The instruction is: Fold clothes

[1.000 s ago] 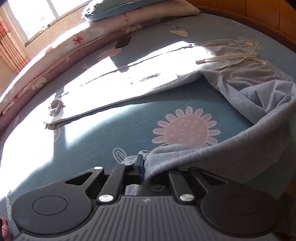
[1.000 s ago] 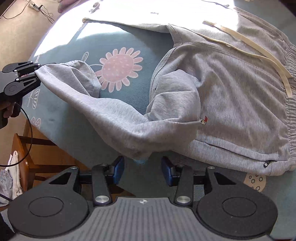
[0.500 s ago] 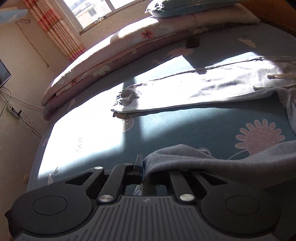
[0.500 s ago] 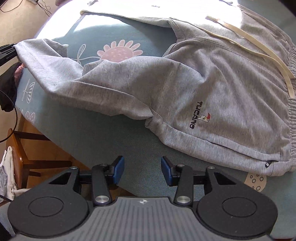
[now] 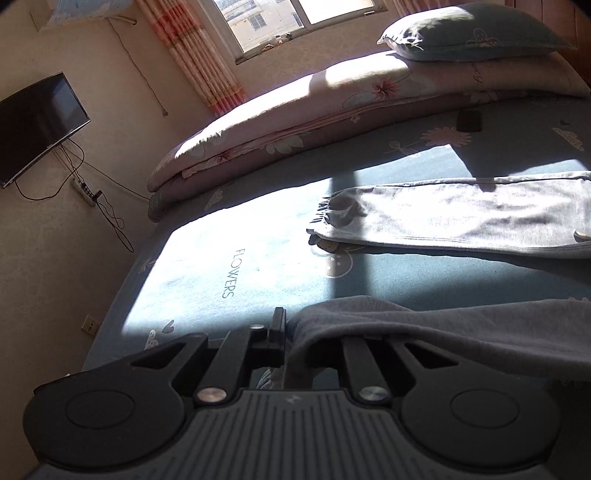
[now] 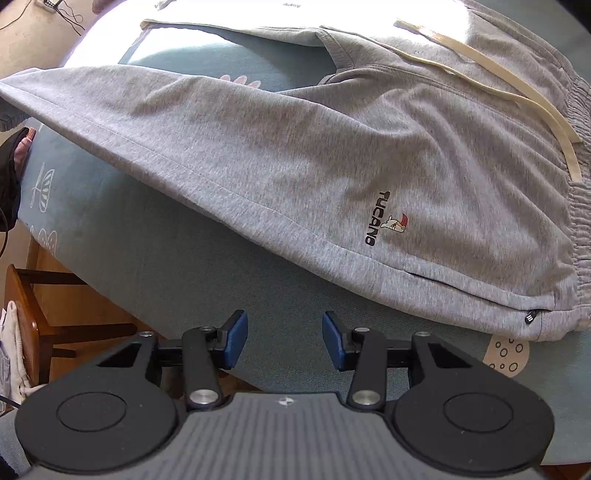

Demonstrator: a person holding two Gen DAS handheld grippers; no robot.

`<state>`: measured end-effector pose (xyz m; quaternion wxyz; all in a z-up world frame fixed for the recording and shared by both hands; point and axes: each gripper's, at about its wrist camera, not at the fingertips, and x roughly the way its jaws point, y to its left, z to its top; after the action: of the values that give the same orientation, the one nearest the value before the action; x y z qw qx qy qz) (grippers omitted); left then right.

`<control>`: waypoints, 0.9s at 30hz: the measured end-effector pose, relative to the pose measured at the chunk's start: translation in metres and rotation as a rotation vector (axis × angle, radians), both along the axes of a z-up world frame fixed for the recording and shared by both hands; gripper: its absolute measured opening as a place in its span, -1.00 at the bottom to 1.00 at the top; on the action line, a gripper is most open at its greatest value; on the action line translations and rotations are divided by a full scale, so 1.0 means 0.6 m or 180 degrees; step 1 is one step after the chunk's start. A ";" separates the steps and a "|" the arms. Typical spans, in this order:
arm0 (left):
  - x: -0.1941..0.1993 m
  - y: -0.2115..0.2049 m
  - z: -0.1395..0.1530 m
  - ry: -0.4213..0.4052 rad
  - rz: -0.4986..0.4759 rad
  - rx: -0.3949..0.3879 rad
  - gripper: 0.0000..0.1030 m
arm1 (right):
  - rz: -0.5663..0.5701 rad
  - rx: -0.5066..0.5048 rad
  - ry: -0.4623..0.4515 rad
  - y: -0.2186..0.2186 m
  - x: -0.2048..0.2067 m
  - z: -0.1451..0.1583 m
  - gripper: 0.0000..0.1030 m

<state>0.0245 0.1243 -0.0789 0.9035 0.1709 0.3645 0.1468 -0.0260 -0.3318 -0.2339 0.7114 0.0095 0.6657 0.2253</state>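
Grey sweatpants [image 6: 295,155] with a cream drawstring [image 6: 517,96] and a TUCANO logo lie on a blue flowered bedsheet [image 6: 184,266]. My left gripper [image 5: 291,332] is shut on the cuff end of the near leg [image 5: 424,325], which stretches taut off to the right. The far leg [image 5: 461,218] lies flat in sunlight across the bed. In the right wrist view the near leg runs straight from the waistband [image 6: 569,206] to the upper left. My right gripper [image 6: 284,339] stands open near the bed's front edge, apart from the cloth, with nothing between its blue pads.
A folded floral quilt [image 5: 295,122] and a pillow [image 5: 472,33] lie along the bed's far side under the window. A TV [image 5: 33,122] and cables hang on the left wall. A wooden chair [image 6: 40,325] stands beside the bed edge. A dark phone-like object [image 5: 469,120] rests on the sheet.
My left gripper pulled the cuff leftward, drawing the bunched near leg out straight and taut. The cloth slid away from my right gripper, which stayed open.
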 end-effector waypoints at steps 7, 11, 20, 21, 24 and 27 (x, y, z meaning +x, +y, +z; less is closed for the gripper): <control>-0.017 -0.007 0.029 -0.0133 -0.0026 0.0057 -0.77 | -0.0017 -0.0006 0.0033 -0.009 -0.001 -0.014 -0.04; -0.033 -0.001 0.003 0.0096 0.0008 0.0131 -0.76 | -0.0306 0.0054 0.0180 -0.037 -0.002 -0.039 -0.04; -0.069 0.004 -0.088 0.0769 -0.0053 0.0463 -0.72 | -0.2555 0.0600 0.0414 -0.250 -0.019 -0.107 0.05; -0.070 0.005 -0.094 0.0817 -0.0045 0.0449 -0.72 | -0.2897 0.0694 0.0385 -0.276 -0.024 -0.113 0.10; -0.068 0.005 -0.104 0.0890 -0.0009 0.0392 -0.73 | -0.3833 0.0947 0.0240 -0.344 -0.052 -0.136 0.18; -0.066 0.003 -0.106 0.0936 -0.0028 0.0418 -0.73 | -0.4486 0.1177 0.0148 -0.378 -0.080 -0.165 0.19</control>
<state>-0.0150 0.1260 -0.1423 0.8280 0.2508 0.4817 0.1398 -0.0740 -0.5583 -0.3327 0.6600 0.5607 0.4674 -0.1778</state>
